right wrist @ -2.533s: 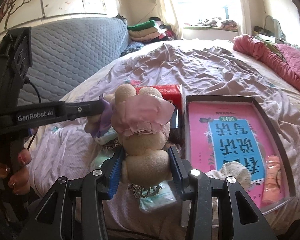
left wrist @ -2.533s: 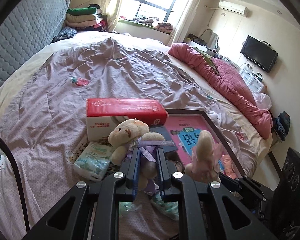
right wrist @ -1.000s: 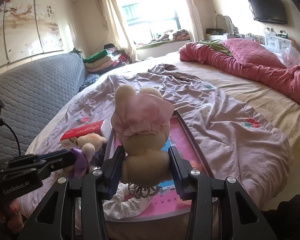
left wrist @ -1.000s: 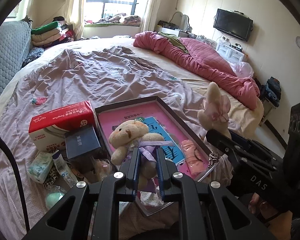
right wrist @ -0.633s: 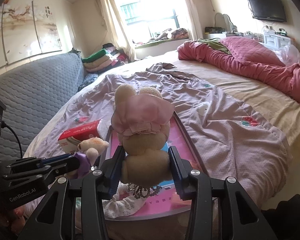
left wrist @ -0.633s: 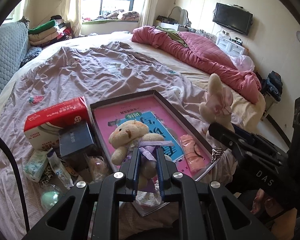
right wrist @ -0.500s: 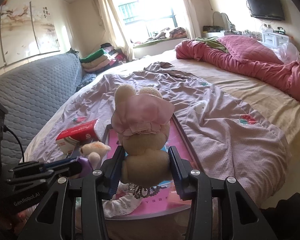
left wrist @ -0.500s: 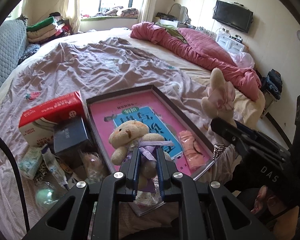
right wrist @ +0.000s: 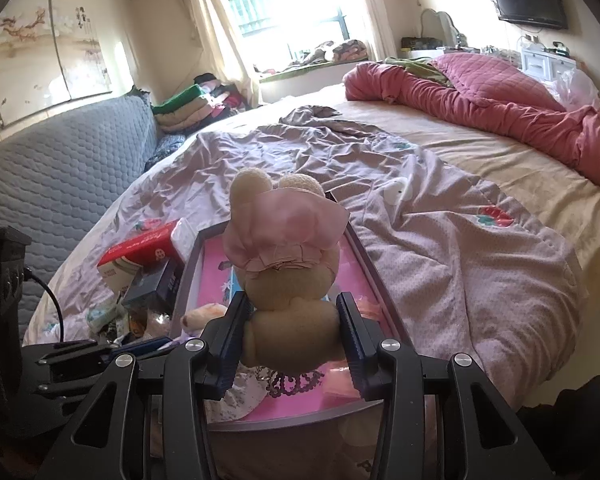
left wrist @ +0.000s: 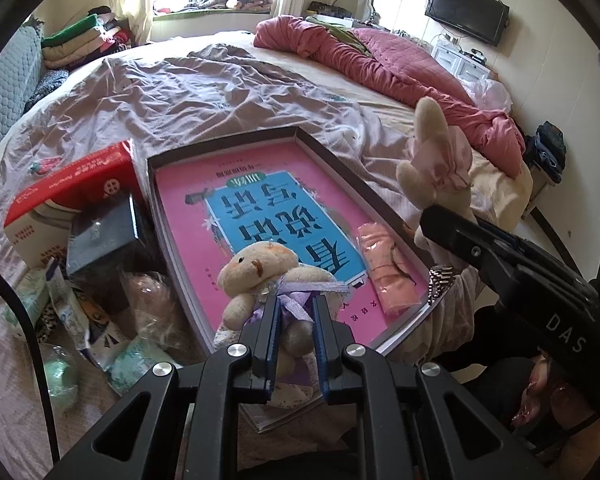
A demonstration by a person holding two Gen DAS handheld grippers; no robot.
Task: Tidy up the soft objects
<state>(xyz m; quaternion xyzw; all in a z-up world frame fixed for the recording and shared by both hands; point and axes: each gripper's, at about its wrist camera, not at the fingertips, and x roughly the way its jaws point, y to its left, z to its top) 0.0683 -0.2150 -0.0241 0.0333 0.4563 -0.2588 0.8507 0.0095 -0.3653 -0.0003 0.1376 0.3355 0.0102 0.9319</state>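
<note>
My left gripper (left wrist: pixel 295 312) is shut on a small cream teddy bear (left wrist: pixel 260 270) with a purple ribbon, held just above the near end of a shallow grey tray (left wrist: pixel 332 160). A pink book (left wrist: pixel 260 208) lines the tray, and a peach cloth item (left wrist: pixel 384 268) lies on its right side. My right gripper (right wrist: pixel 292 312) is shut on a beige plush rabbit in a pink dress (right wrist: pixel 284 240), above the same tray (right wrist: pixel 364 256). That rabbit (left wrist: pixel 436 168) shows at the right of the left wrist view.
A red tissue box (left wrist: pixel 72 196), a dark box (left wrist: pixel 100 236), packets and a green ball (left wrist: pixel 62 374) lie left of the tray on the lilac sheet (left wrist: pixel 188 92). A red quilt (left wrist: pixel 400 64) lies at the far right. A grey padded headboard (right wrist: pixel 48 168) stands to the left.
Both grippers have sunk toward the tray with their toys still gripped; the left one came down further, so the tray now looks larger and closer under the bear.
</note>
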